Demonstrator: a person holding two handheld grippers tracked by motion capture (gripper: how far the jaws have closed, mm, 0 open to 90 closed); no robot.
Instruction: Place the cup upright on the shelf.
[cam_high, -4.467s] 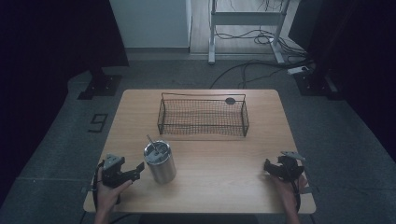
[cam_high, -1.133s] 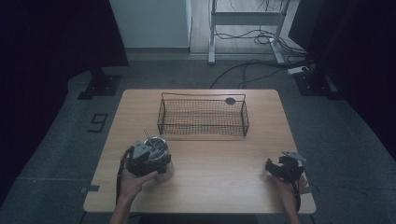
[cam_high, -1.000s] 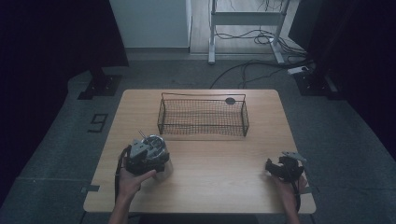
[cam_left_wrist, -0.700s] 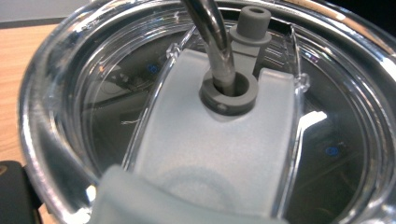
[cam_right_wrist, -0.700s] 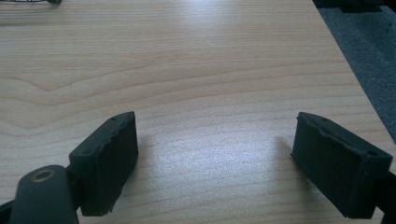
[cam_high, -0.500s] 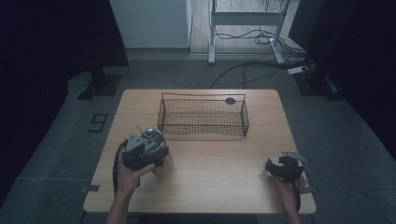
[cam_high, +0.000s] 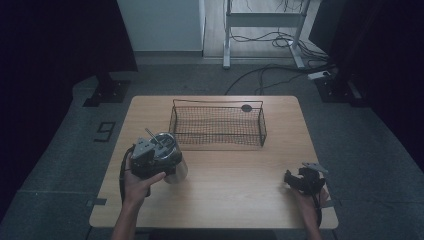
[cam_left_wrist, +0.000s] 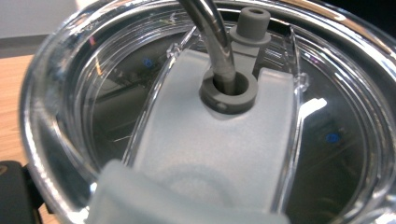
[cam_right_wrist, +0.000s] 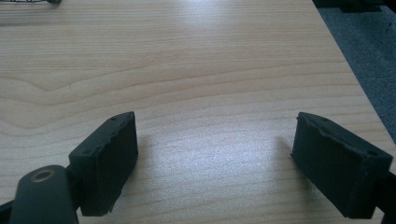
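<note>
The left gripper (cam_high: 154, 155) sits right on top of the steel tumbler (cam_high: 172, 160), pressed in over its lid, and from where I stand I cannot tell whether its jaws are spread or clamped; its own camera looks straight down onto the clear lid (cam_left_wrist: 84, 93), with the frosted slider (cam_left_wrist: 205, 149) and the metal straw (cam_left_wrist: 210, 28) going through the grey grommet (cam_left_wrist: 229, 88). The left hand (cam_high: 137, 175) wraps the gripper from behind, forearm coming up from the table's near edge at a slight inward slant.

The right gripper (cam_high: 304, 179) rests low near the near right corner of the wooden table (cam_high: 225, 200), its jaws standing wide apart with bare wood grain between them. The right hand (cam_high: 310, 200) lies behind it, forearm running almost straight back off the near edge.

The tumbler stands on the left half of the table, just in front of the near left corner of the wire basket (cam_high: 218, 125), close to it. The basket sits toward the far edge, centred, with a small dark disc (cam_high: 246, 107) by its far right rim. Between the two grippers the tabletop is open wood, and the right gripper is near the right edge.

One tumbler, one straw, one basket, one disc, two grippers.
</note>
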